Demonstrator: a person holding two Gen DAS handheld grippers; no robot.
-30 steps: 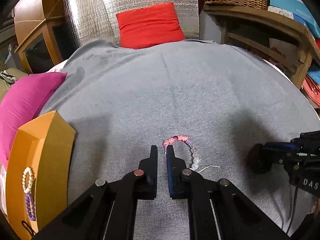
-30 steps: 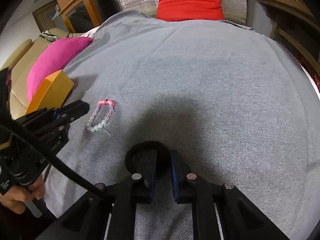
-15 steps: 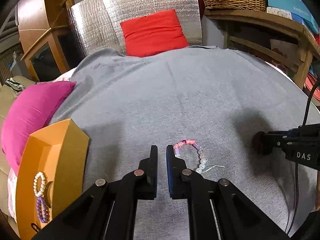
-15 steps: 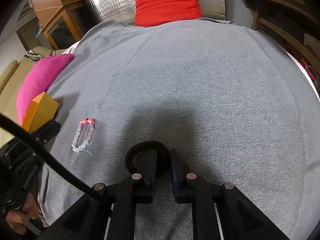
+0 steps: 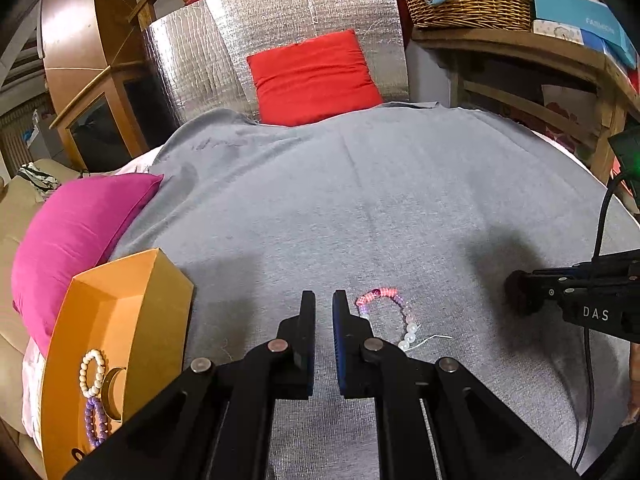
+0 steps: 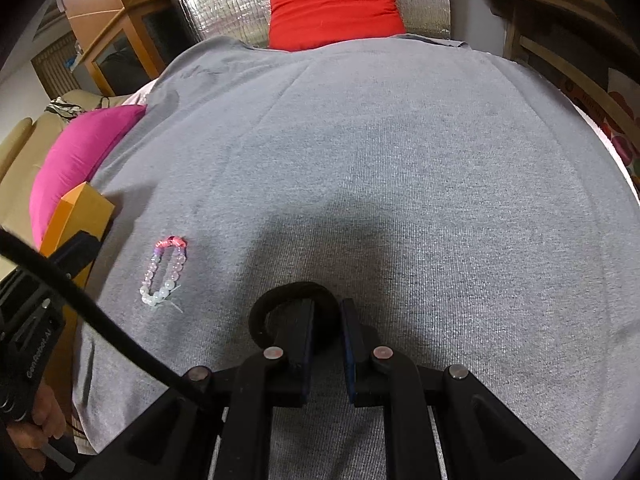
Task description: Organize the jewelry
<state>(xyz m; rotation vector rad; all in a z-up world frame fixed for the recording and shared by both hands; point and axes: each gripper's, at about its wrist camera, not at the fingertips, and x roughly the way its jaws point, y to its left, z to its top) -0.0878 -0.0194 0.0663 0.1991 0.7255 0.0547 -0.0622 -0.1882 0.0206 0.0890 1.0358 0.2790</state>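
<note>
A bead bracelet (image 5: 408, 320) (image 6: 150, 272), pink fading to clear, lies flat on the grey cloth (image 5: 360, 208). My left gripper (image 5: 324, 298) (image 6: 80, 246) is shut with nothing between its fingers, its tips just left of the bracelet and not touching it. My right gripper (image 6: 327, 308) (image 5: 516, 292) is shut on a black ring (image 6: 258, 314), which sticks out ahead and left of the fingers, low over the cloth. An orange tray (image 5: 120, 308) (image 6: 84, 208) stands at the left; in it lie a white bead bracelet (image 5: 86, 376), a purple one (image 5: 96, 420) and a gold ring (image 5: 112, 392).
A magenta cushion (image 5: 68, 236) lies behind the tray. A red cushion (image 5: 312, 76) leans on a silver foil panel at the far end. A wooden shelf with a wicker basket (image 5: 464, 0) stands at the right. A black cable (image 6: 100, 320) crosses the right view's left side.
My left gripper has drawn back a little to the left of the bead bracelet and tilted up. The bracelet has not moved. The right gripper keeps the black ring.
</note>
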